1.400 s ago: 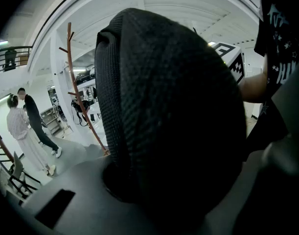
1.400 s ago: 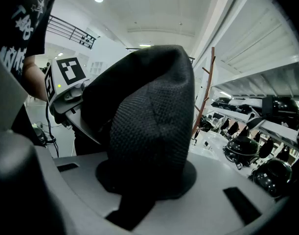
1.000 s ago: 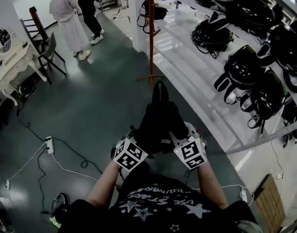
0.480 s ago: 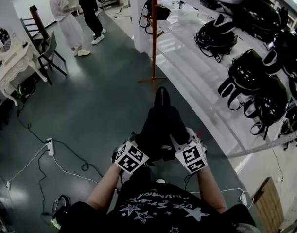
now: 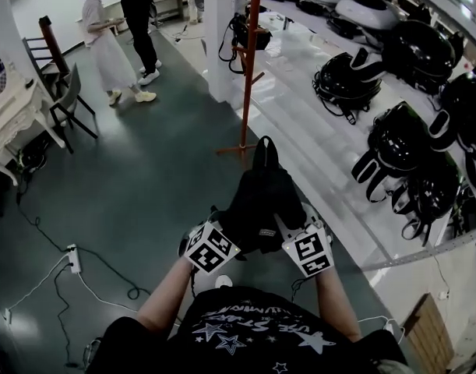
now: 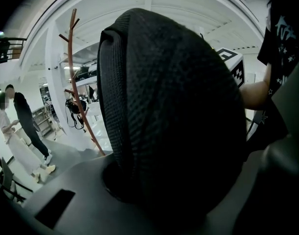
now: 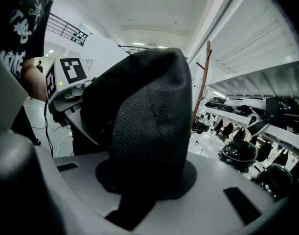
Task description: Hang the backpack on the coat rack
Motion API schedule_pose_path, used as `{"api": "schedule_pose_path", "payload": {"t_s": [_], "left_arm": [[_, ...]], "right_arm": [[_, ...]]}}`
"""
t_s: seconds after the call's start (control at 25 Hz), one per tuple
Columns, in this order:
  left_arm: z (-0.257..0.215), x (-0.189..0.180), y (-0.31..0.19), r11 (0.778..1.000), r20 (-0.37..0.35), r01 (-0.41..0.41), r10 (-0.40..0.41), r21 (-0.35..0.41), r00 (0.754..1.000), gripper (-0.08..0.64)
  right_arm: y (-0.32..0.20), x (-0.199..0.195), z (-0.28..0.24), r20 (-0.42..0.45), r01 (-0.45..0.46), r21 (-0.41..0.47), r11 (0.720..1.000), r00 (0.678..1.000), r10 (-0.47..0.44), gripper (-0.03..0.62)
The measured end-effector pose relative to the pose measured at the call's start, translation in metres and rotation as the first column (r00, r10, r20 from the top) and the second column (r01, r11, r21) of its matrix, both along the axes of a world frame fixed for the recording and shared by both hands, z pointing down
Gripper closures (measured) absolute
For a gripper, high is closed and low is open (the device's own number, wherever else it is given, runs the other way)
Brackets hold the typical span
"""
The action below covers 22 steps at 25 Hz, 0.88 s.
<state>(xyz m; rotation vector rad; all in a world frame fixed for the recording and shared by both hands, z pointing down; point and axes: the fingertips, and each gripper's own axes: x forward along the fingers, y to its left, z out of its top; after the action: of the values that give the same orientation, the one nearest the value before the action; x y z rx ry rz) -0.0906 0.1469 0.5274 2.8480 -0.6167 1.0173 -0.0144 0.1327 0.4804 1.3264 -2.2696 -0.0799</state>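
1. Head view: the left gripper (image 5: 213, 246) and the right gripper (image 5: 308, 248) are both clamped on the black backpack (image 5: 261, 197), one at each side of its near end. They hold it out in front of the person, above the dark floor (image 5: 144, 178).
   - The backpack's long axis runs away from the person, and its top loop (image 5: 262, 148) leads toward the coat rack (image 5: 249, 68).
   - The rack is a slim upright reddish pole straight ahead, with its foot just left of the loop in this view. A small black bag (image 5: 252, 23) already hangs on one peg.
   - Neither hand looks clearly nearer the rack.
   - The pegs sit high on the pole, so I judge the loop must be carried forward and up to reach one.
   - A small tag (image 5: 266, 230) on the backpack is too small to read. The shirt's starred print cannot be read with confidence.

2. Left gripper view: black mesh padding of the backpack (image 6: 173, 131) fills the space between the jaws, which press on it. The coat rack (image 6: 77, 82) rises to its left.

3. Right gripper view: the jaws are likewise closed on the mesh fabric of the backpack (image 7: 149, 131). The rack (image 7: 203, 82) shows just past its right edge. The marker cube (image 7: 71, 70) opposite carries only a square pattern, no words.
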Motion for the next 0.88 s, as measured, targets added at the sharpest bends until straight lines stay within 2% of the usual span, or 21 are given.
{"api": "schedule_pose_path", "payload": {"t_s": [0.24,0.44,0.64,0.88], "left_arm": [[-0.001,-0.013,-0.054,0.999,0.000,-0.041,0.041,0.009,0.999,0.471],[0.003,-0.010,-0.087,0.998,0.003,-0.067,0.067,-0.015,0.998,0.471],[0.016,0.006,-0.124,0.998,0.002,-0.037,0.037,-0.048,0.999,0.471],[0.016,0.043,-0.193,0.999,0.043,0.039,-0.038,-0.035,0.998,0.471]], "right_arm": [[-0.049,-0.012,-0.001,-0.002,-0.048,0.002,0.999,0.999,0.048,0.500],[-0.082,-0.009,0.003,-0.004,-0.058,-0.024,0.998,0.998,0.058,0.500],[-0.124,0.006,0.013,0.006,0.006,-0.021,1.000,1.000,-0.006,0.500],[-0.200,0.043,0.016,0.042,0.088,-0.021,0.996,0.995,-0.087,0.500]]}}
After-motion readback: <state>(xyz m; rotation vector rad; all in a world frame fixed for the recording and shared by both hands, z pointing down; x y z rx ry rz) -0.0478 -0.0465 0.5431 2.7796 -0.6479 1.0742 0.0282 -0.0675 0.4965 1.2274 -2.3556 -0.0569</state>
